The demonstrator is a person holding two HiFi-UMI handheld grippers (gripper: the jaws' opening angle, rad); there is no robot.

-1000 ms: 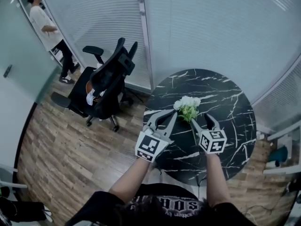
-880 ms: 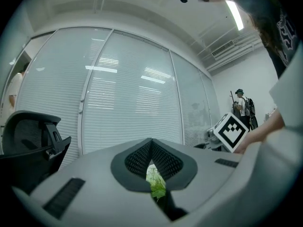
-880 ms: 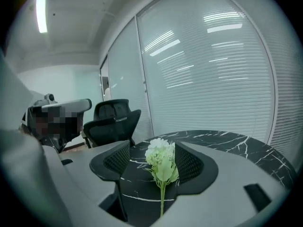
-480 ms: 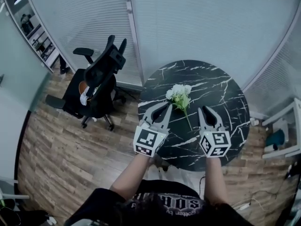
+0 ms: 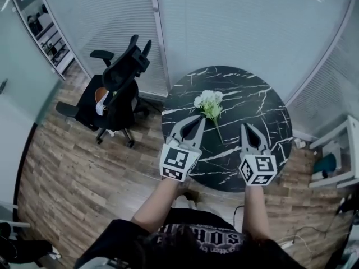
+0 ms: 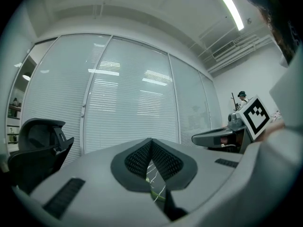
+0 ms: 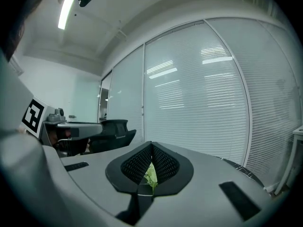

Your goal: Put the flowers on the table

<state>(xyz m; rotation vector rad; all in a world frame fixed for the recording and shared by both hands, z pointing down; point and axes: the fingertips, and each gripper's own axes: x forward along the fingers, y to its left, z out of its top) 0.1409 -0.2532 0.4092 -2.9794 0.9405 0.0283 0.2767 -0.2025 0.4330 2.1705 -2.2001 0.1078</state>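
Round tabletop, black marble look with white veins, glossy, lies under and ahead of both tools. Floor is wood planks, brown and streaky. Walls beyond the tabletop are glass with closed white slat blinds. A black mesh-back office chair on castors stands off to the left of the left hand-held gripper, on the floor beside the tabletop.

We see the flowers lying flat on the tabletop, just ahead of the left hand-held gripper's tip and a bit to its right. They are a small bunch: white rounded blooms at the far end, green leaves, and one thin green stem running back toward the gap between the two tools. Nothing touches them.

Left hand-held gripper: grey plastic jaws, mesh-textured pads, tips together, nothing clamped. Right hand-held gripper: jaws closing, tips already meeting, nothing between them. It sits right of the stem, apart from it. Each carries a white cube with black square markers at the wrist end. In the right gripper view a bit of green leaf shows through the opening behind the pads.
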